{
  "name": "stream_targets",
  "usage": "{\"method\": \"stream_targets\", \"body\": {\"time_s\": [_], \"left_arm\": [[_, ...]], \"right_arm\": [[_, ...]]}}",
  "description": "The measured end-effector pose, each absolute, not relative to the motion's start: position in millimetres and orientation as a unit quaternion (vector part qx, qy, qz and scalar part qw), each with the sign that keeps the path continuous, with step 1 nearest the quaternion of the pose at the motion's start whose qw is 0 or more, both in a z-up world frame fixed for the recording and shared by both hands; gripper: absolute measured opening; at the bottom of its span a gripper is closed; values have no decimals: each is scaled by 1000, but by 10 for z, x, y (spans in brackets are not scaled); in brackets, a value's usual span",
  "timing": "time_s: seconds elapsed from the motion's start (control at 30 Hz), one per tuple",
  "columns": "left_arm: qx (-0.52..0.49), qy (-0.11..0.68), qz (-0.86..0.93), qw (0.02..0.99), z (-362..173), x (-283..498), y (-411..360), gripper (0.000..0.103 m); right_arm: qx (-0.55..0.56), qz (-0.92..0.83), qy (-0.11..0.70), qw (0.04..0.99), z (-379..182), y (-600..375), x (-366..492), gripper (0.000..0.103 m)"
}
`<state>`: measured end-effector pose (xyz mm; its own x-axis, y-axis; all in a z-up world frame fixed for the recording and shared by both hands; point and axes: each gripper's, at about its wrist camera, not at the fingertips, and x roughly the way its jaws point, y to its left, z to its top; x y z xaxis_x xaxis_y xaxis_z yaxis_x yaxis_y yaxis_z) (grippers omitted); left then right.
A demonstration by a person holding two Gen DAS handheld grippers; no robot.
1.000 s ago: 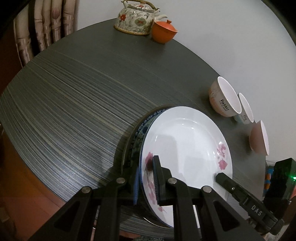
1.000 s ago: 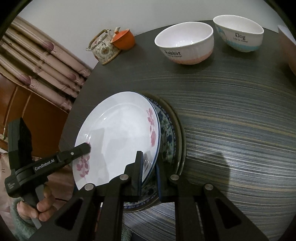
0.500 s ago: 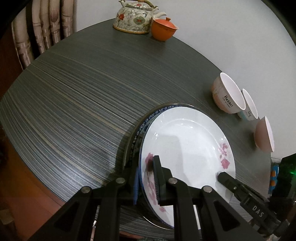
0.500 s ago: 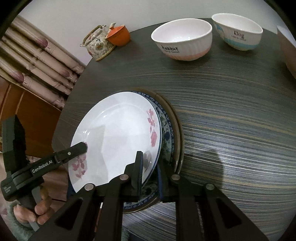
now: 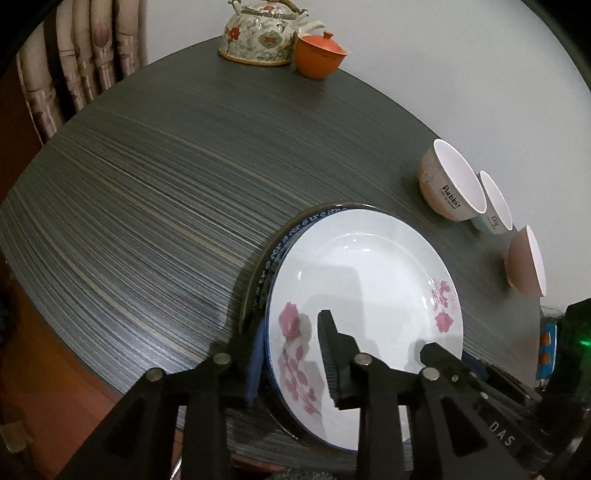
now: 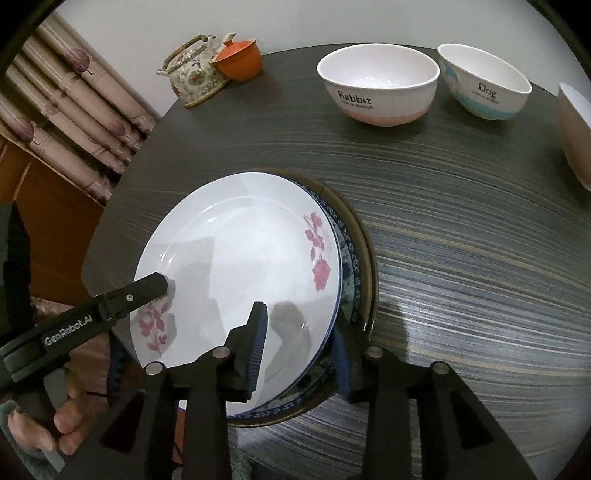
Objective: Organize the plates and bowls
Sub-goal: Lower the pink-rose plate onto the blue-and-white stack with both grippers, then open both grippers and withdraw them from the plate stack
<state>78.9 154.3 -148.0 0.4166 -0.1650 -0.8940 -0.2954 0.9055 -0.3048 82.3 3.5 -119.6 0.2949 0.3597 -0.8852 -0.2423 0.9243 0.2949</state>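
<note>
Three plates sit stacked at the near edge of the dark table [image 6: 480,229]: a white plate [image 6: 240,254] with pink flowers on top, a blue-patterned plate [image 6: 349,266] under it, a dark plate [image 6: 365,236] at the bottom. Writing first: the left gripper's [image 6: 144,295] finger reads "GenRobot.AI" in the right wrist view; the right gripper's [image 5: 443,356] finger reads "DAS" in the left wrist view; beyond the stack, one bowl [image 6: 376,83] says "Rabbit" over a pink base; a second bowl [image 6: 484,81] beside it says "Dog" over a blue base; the small print under both is too fine to read; a brown bowl [image 6: 574,133] stands right of those, cut by the frame.

Both grippers are parted now. The left gripper [image 5: 291,350] straddles the stack's rim, one finger above the white plate, one below the pile, with a clear gap; the right gripper [image 6: 299,350] straddles the opposite rim the same way, its jaws wide and not pressing.

The stack overhangs the table's near edge a little, hard to judge how much; wide bare tabletop lies beyond and right of the stack, up to the bowls; a floral teapot [image 5: 258,33] and an orange cup [image 5: 319,51] touch at the far edge, well apart from the stack.
</note>
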Motion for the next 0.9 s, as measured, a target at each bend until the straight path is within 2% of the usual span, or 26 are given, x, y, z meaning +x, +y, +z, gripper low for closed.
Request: {"method": "stream_targets", "body": {"time_s": [0.13, 0.4, 0.53, 0.63, 0.77, 0.9], "left_arm": [[-208, 522, 38, 826, -1387, 755, 1541, 35], [-180, 505, 42, 843, -1279, 745, 1455, 35], [-175, 498, 51, 848, -1253, 747, 1456, 35], [-170, 489, 58, 854, -1217, 738, 1455, 35], [-157, 481, 59, 861, -1184, 718, 1439, 43], [-150, 482, 62, 861, -1197, 715, 1444, 44]], "right_arm": [[48, 180, 565, 804, -1188, 54, 816, 36], [54, 174, 560, 808, -1151, -2, 754, 41], [48, 170, 540, 823, -1055, -4, 728, 52], [52, 168, 527, 831, -992, -44, 677, 52], [51, 154, 515, 842, -958, -138, 607, 52], [31, 140, 506, 851, -935, -210, 547, 52]]}}
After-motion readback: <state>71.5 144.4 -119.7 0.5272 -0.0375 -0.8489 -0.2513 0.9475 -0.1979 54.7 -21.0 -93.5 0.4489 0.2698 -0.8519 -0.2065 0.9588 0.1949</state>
